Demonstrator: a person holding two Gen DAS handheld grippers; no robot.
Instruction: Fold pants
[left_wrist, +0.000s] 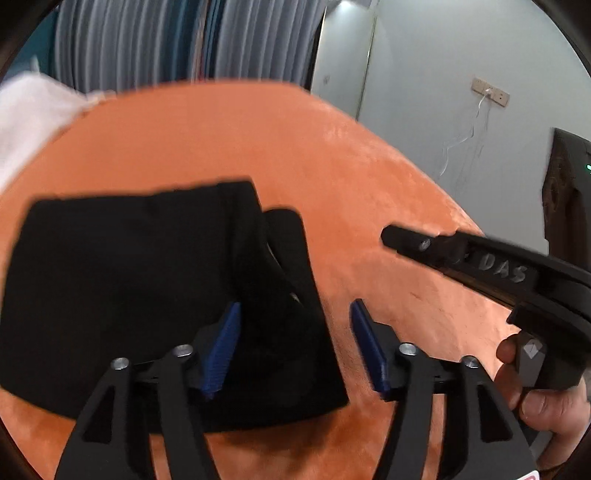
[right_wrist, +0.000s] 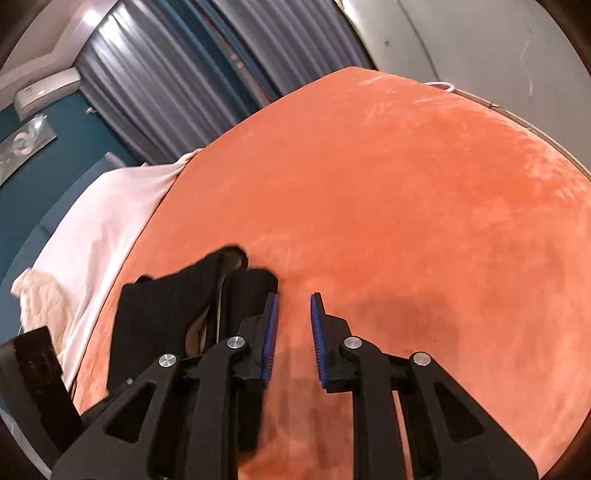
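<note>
Black pants (left_wrist: 147, 295) lay folded on the orange cover (left_wrist: 295, 147), at 9 o'clock from your left gripper (left_wrist: 295, 343). Its blue pads (left_wrist: 221, 350) stood wide apart, gripping nothing. Your right gripper (right_wrist: 293, 339) had jaws narrowly apart, empty over bare cover, pants at its 9 o'clock. White cloth (right_wrist: 110, 206) sat at 10 o'clock.

Wide bare orange bedcover (right_wrist: 406, 206) lies right of the folded black pants (left_wrist: 129, 280); white cloth (right_wrist: 107, 214) crowds its left edge.
</note>
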